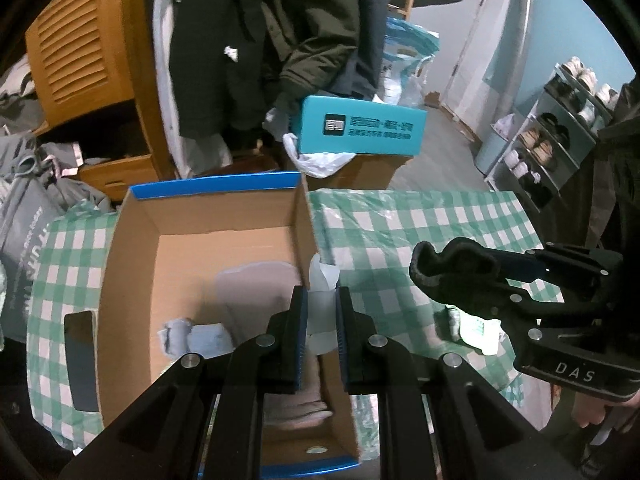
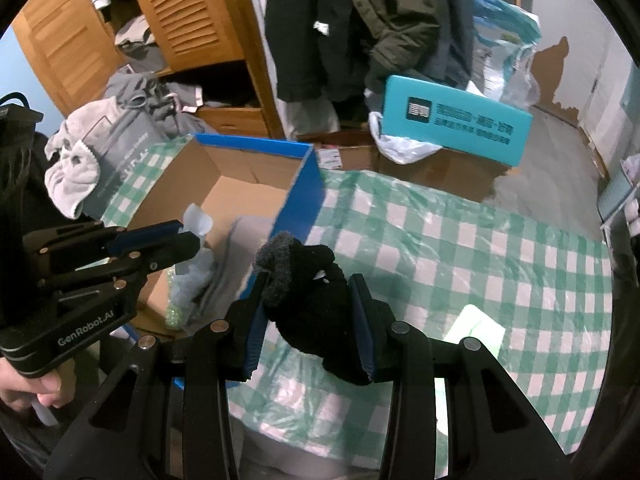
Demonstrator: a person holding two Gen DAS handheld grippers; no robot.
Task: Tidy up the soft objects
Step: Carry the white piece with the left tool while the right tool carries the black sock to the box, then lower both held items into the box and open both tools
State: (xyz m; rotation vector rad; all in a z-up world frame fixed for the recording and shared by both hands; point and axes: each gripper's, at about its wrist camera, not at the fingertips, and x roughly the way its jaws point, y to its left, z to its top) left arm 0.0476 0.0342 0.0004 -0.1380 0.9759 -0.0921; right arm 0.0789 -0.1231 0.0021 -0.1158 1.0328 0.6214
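An open cardboard box with a blue rim [image 1: 224, 188] [image 2: 256, 145] stands on the left of the green-checked tablecloth [image 1: 420, 220] [image 2: 460, 248]. Pale rolled socks [image 1: 196, 338] and a pinkish soft item [image 1: 298, 408] lie inside it. My left gripper [image 1: 322, 296] is shut on a white soft cloth [image 1: 320, 276] over the box's right wall; in the right wrist view the left gripper [image 2: 188, 236] shows at the left with the cloth [image 2: 198, 218]. My right gripper [image 2: 310, 280] is shut on a black knitted glove [image 2: 308, 300] with a grey cuff, above the table beside the box. The left wrist view shows the glove [image 1: 448, 272] too.
A pale green packet [image 2: 476, 328] [image 1: 480, 334] lies on the cloth near the right gripper. Behind the table sit a teal box [image 1: 360, 128] [image 2: 456, 124], plastic bags and hanging dark coats [image 1: 280, 40]. A shoe rack [image 1: 552, 136] is at the right, a wooden wardrobe [image 2: 192, 20] at the left.
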